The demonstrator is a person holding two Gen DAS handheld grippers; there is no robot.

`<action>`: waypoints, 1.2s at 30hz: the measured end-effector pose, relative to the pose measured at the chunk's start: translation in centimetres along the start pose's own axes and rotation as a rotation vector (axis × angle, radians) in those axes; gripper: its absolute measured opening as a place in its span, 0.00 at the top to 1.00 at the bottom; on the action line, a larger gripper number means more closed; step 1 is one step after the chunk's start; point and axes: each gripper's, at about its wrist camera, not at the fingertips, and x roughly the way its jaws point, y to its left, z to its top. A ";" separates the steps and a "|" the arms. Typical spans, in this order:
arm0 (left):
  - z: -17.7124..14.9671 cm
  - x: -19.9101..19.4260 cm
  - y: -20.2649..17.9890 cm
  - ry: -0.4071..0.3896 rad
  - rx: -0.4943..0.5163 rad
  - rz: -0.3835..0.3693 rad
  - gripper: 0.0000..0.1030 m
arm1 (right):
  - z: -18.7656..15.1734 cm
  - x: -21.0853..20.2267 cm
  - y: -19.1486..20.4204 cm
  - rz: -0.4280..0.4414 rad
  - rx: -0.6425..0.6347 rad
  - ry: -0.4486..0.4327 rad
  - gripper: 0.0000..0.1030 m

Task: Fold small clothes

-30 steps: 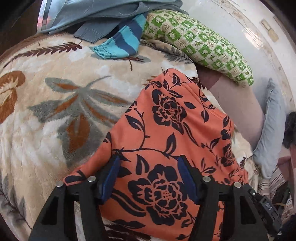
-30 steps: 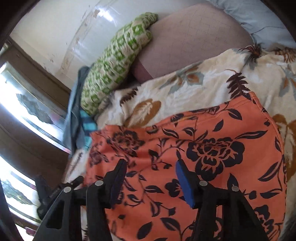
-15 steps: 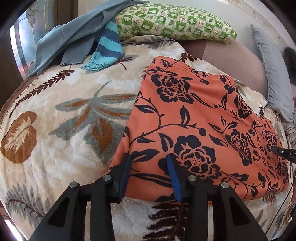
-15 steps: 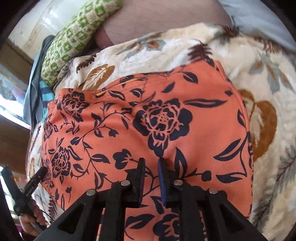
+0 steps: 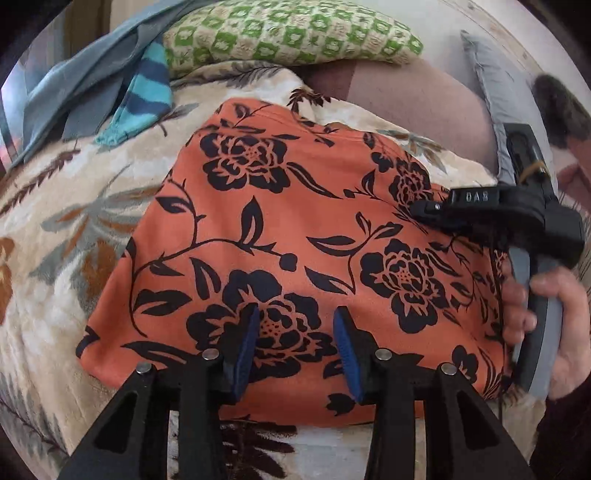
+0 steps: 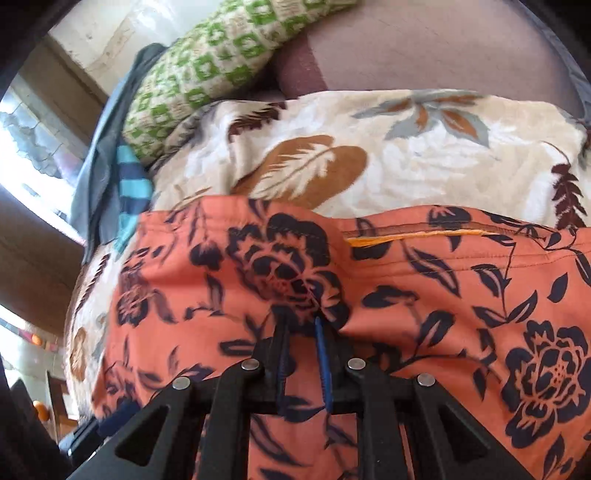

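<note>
Orange garment [image 5: 295, 221] printed with black roses and leafy vines, spread mostly flat on a floral blanket [image 5: 74, 206] over a bed. Stitched hem with a strip of orange lining showing along its far edge [image 6: 413, 238]. Fabric slightly bunched near the middle.

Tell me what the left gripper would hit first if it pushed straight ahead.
Probably the orange garment: the left gripper points down at its near edge, jaws open over the cloth. Depth is unclear.

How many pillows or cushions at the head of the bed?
3 visible: green checked pillow at the top, brown cushion right of and below it, grey pillow at far right. The clothes pile may hide others.
</note>
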 end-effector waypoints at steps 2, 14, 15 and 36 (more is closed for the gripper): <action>-0.3 -0.1 0.0 0.015 0.018 -0.005 0.59 | 0.8 -0.2 -1.8 0.050 0.096 -0.018 0.85; -1.7 -1.9 3.1 -0.037 -0.068 -0.054 0.64 | -4.5 -7.5 2.9 0.121 -0.073 0.023 0.82; -1.8 -2.0 3.4 -0.046 -0.071 -0.029 0.65 | -5.7 -7.7 3.4 0.128 -0.089 0.045 0.82; -4.6 -4.7 10.3 -0.116 -0.461 0.113 0.59 | -14.0 -12.0 -11.0 -0.018 0.222 -0.037 0.64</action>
